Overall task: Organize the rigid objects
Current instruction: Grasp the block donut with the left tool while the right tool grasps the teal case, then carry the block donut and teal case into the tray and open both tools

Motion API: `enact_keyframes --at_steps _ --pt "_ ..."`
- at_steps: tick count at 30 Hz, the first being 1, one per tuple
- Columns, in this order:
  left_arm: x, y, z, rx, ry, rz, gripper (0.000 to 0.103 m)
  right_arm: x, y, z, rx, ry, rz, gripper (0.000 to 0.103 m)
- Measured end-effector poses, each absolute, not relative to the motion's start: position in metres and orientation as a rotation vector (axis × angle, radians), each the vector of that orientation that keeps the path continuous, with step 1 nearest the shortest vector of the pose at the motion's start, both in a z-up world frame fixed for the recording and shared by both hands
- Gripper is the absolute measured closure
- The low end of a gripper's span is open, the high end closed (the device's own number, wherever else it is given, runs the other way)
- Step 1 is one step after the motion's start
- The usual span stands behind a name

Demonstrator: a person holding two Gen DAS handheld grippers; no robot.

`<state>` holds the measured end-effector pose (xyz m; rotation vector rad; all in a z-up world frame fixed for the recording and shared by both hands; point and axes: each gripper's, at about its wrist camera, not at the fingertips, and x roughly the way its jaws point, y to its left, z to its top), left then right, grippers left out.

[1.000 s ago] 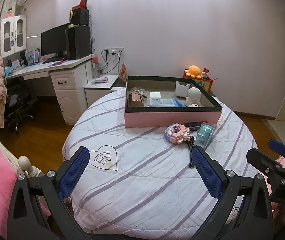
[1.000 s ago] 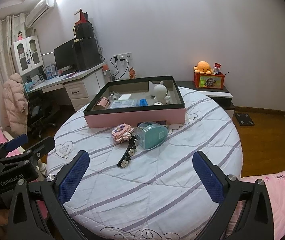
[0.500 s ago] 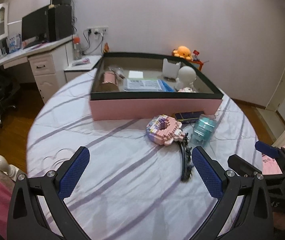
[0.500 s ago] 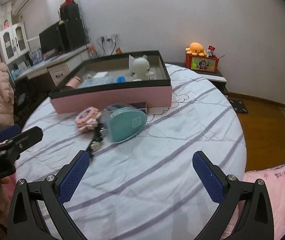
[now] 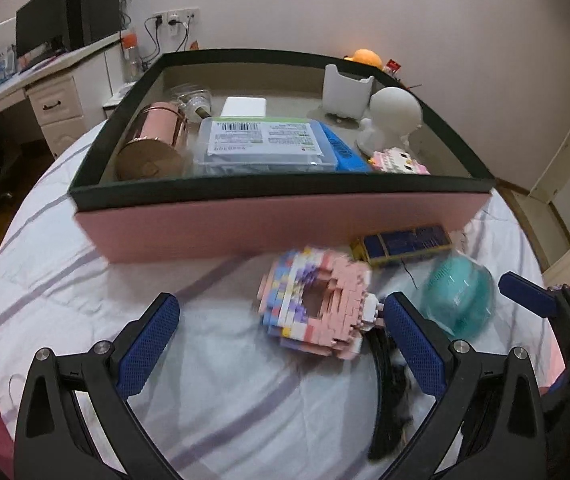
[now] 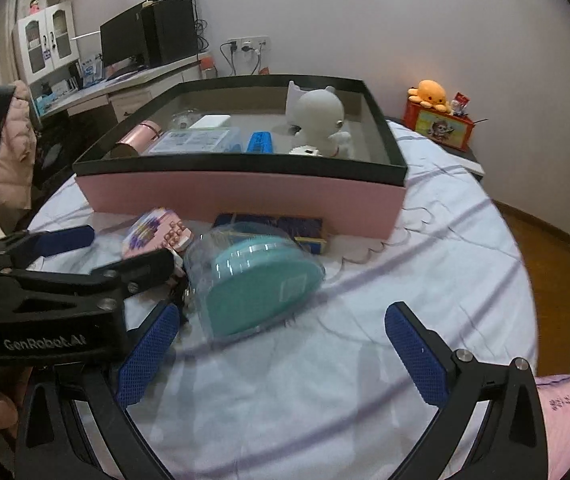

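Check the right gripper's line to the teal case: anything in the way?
Nothing visible does. The teal case lies on the bedspread ahead of the open right gripper. The left gripper sits off beside it.

Between the spread jaws of the left gripper [image 5: 281, 346] lies bare striped bedspread [image 5: 213, 396], with the brick-built pink toy [image 5: 317, 308] crowding the right jaw and a dark curved strip [image 5: 385, 396] under it. Ahead of the right gripper [image 6: 281, 354] the teal case [image 6: 257, 284] blocks the left half of the gap. Beyond both, the pink box wall [image 6: 241, 196] closes the way forward.
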<state>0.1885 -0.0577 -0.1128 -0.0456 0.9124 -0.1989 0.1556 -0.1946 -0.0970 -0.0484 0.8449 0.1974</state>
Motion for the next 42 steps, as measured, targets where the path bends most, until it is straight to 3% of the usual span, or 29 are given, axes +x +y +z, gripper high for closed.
enact_keyframes --at_steps 6,11,19,21,22,23,26,42 --pt "0.191 -0.050 -0.118 -0.084 0.902 -0.205 0.002 0.167 -0.196 -0.104 -0.029 0.863 0.202 0.001" --pt "0.186 -0.040 -0.118 -0.074 0.906 -0.201 0.016 0.163 -0.202 -0.102 0.006 0.852 0.208 0.007" --pt "0.193 -0.046 -0.120 -0.012 0.920 -0.174 0.011 0.173 -0.205 -0.106 0.066 0.878 0.215 0.008" --pt "0.191 -0.046 -0.119 -0.013 0.913 -0.188 0.017 0.173 -0.204 -0.106 0.063 0.874 0.232 0.015" --pt "0.190 -0.046 -0.119 -0.016 0.908 -0.193 0.026 0.173 -0.202 -0.105 0.059 0.872 0.246 0.029" --pt "0.188 -0.045 -0.118 -0.018 0.904 -0.195 0.035 0.173 -0.200 -0.105 0.051 0.869 0.244 0.028" --pt "0.183 -0.039 -0.117 -0.036 0.898 -0.204 0.049 0.169 -0.202 -0.104 0.059 0.864 0.256 0.028" --pt "0.154 -0.011 -0.109 -0.111 0.879 -0.219 0.049 0.140 -0.215 -0.100 0.118 0.836 0.266 0.028"
